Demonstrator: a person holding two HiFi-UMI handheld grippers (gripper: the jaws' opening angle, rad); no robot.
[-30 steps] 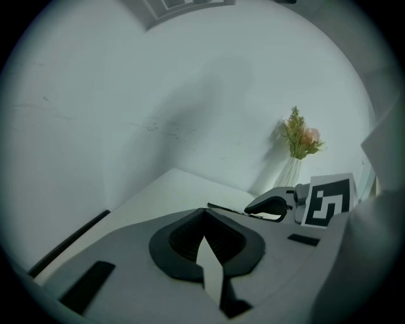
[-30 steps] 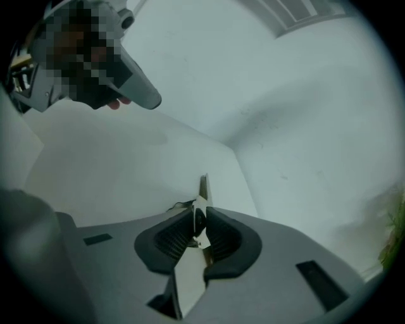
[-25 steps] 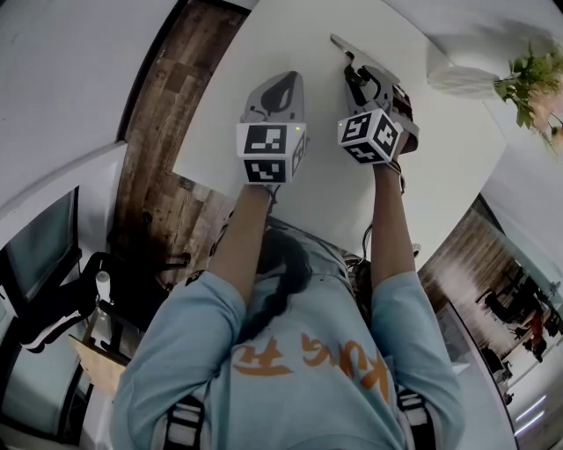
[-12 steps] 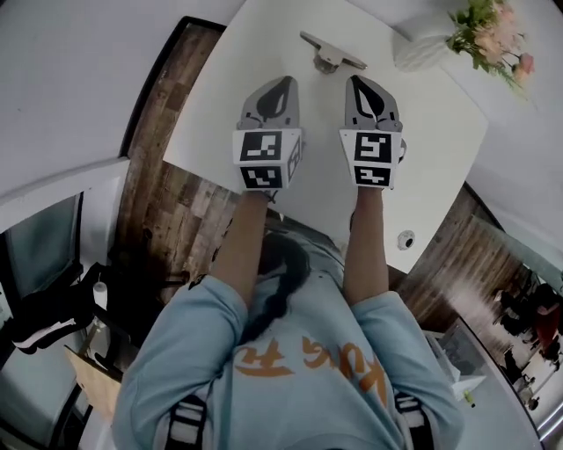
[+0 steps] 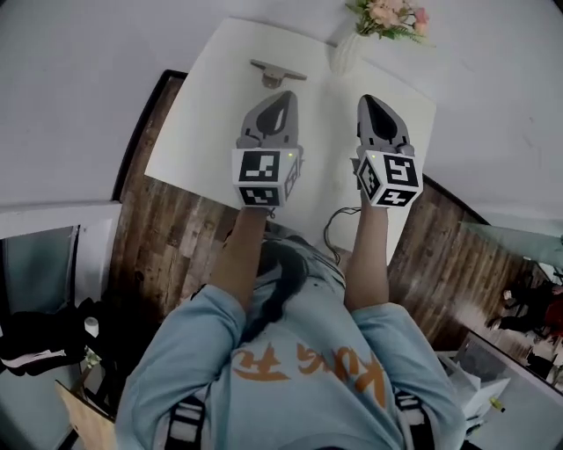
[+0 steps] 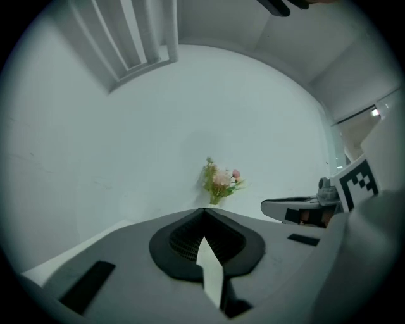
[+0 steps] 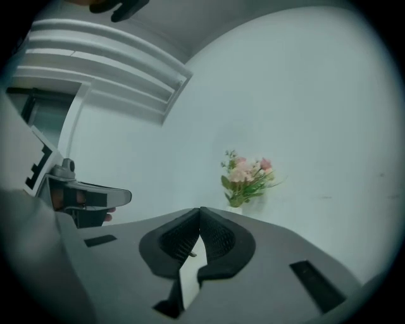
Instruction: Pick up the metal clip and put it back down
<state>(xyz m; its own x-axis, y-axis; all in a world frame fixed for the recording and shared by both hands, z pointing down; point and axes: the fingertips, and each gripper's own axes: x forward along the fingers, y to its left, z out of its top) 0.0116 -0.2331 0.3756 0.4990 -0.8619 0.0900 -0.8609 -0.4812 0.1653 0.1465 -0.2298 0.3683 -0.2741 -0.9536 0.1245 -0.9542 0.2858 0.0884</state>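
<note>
The metal clip (image 5: 277, 73) lies flat on the white table (image 5: 202, 105), near its far edge, and neither gripper touches it. My left gripper (image 5: 282, 97) is raised just short of the clip, pointing level, its jaws shut and empty (image 6: 204, 210). My right gripper (image 5: 373, 102) is held beside it to the right, also level, with its jaws shut on nothing (image 7: 200, 209). Each gripper view catches the other gripper at its edge: the right gripper (image 6: 297, 209) and the left gripper (image 7: 88, 197). The clip is out of sight in both gripper views.
A white vase of pink flowers (image 5: 384, 18) stands at the table's far edge, right of the clip, and shows ahead of both grippers (image 6: 219, 181) (image 7: 243, 177). Dark wooden floor (image 5: 189, 246) surrounds the table. A white wall lies beyond.
The right gripper was at the clip a second ago; it has let go, pulled back and risen. The left gripper rose too. The clip stays on the table.
</note>
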